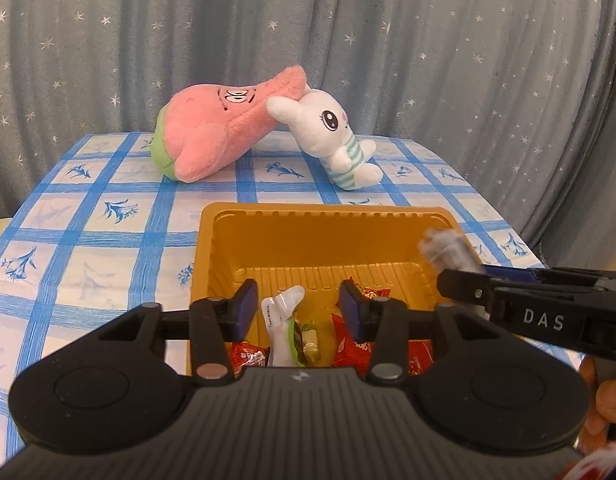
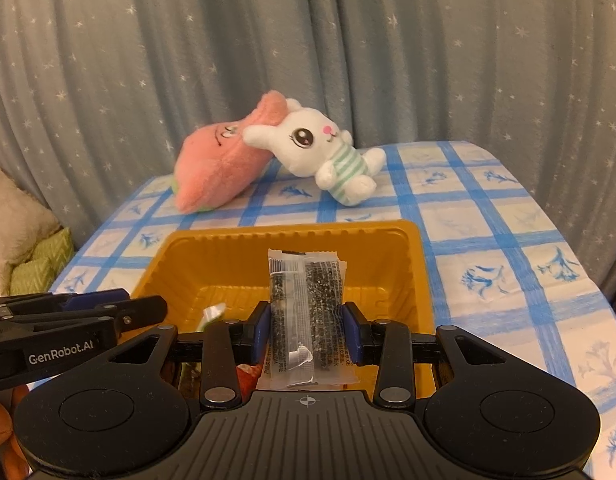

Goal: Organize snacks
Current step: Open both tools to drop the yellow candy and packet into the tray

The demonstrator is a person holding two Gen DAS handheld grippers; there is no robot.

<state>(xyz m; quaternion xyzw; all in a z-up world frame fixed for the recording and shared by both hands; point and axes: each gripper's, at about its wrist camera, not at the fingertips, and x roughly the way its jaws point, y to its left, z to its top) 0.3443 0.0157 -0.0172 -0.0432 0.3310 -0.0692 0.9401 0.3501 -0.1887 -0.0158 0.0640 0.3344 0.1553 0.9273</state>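
Both wrist cameras sit close above the yellow tray's (image 1: 327,216) near edge, angled down across it toward the plush toys (image 2: 308,148) behind; the left apparently sits left.

Black left gripper (image 1: 298,304), blue pads (image 1: 246,308), "DAS" lettering, silver screws

Red snack packets (image 1: 349,350) in the yellow tray (image 1: 327,216) lie partly hidden behind the left claw (image 1: 298,306). The clear sesame-bar packet (image 1: 447,250) appears motion-blurred in the left wrist view. A hand (image 1: 603,404) is cut off at the right edge.
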